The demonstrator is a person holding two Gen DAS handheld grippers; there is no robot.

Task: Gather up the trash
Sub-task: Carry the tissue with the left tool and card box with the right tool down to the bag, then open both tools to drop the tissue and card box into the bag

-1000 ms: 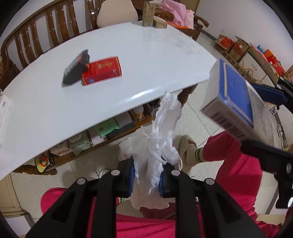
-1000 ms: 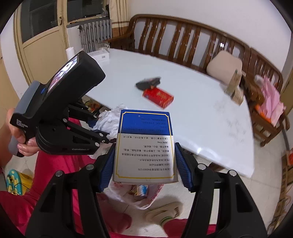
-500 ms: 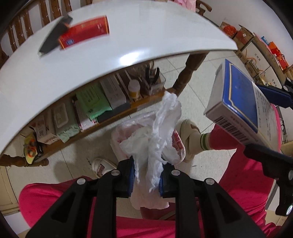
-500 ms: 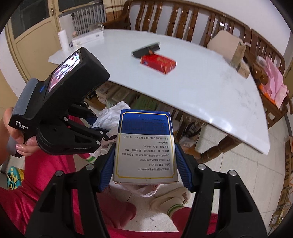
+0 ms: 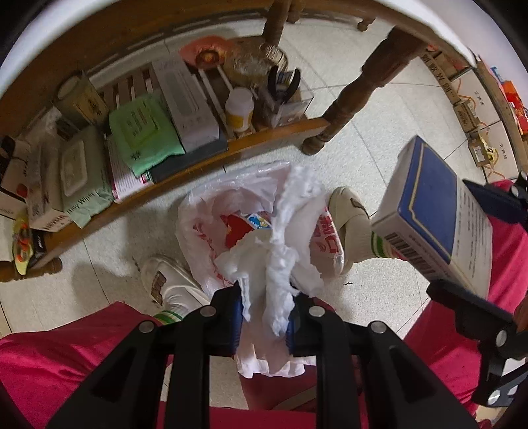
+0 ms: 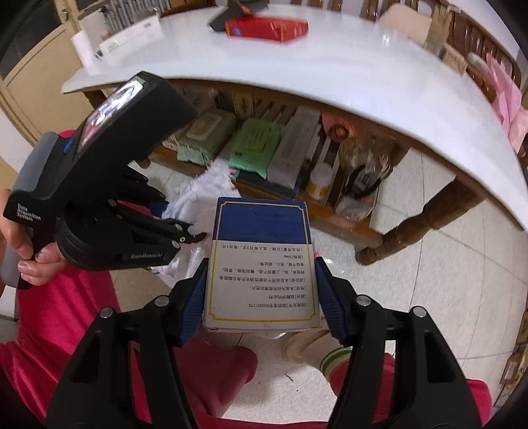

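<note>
My left gripper [image 5: 265, 313] is shut on a crumpled white tissue [image 5: 283, 237] and holds it right above an open white plastic trash bag [image 5: 204, 214] on the floor between the person's feet. My right gripper [image 6: 260, 293] is shut on a blue and white medicine box [image 6: 260, 264], held in the air to the right of the bag; the box also shows in the left wrist view [image 5: 439, 217]. The left gripper and tissue [image 6: 201, 194] show in the right wrist view. A red box [image 6: 267, 28] and a black wrapper [image 6: 237, 11] lie on the white table [image 6: 363, 66].
A low wooden shelf [image 5: 231, 145] under the table holds packets, boxes, a bottle and pliers. A table leg [image 5: 356, 99] stands right of the bag. Slippered feet [image 5: 165, 283] flank the bag. Cardboard boxes [image 5: 468, 112] line the far wall.
Both grippers have dropped lower and tilted down toward the floor. The table top has left the left wrist view, and the tissue now hangs over the bag's mouth.
</note>
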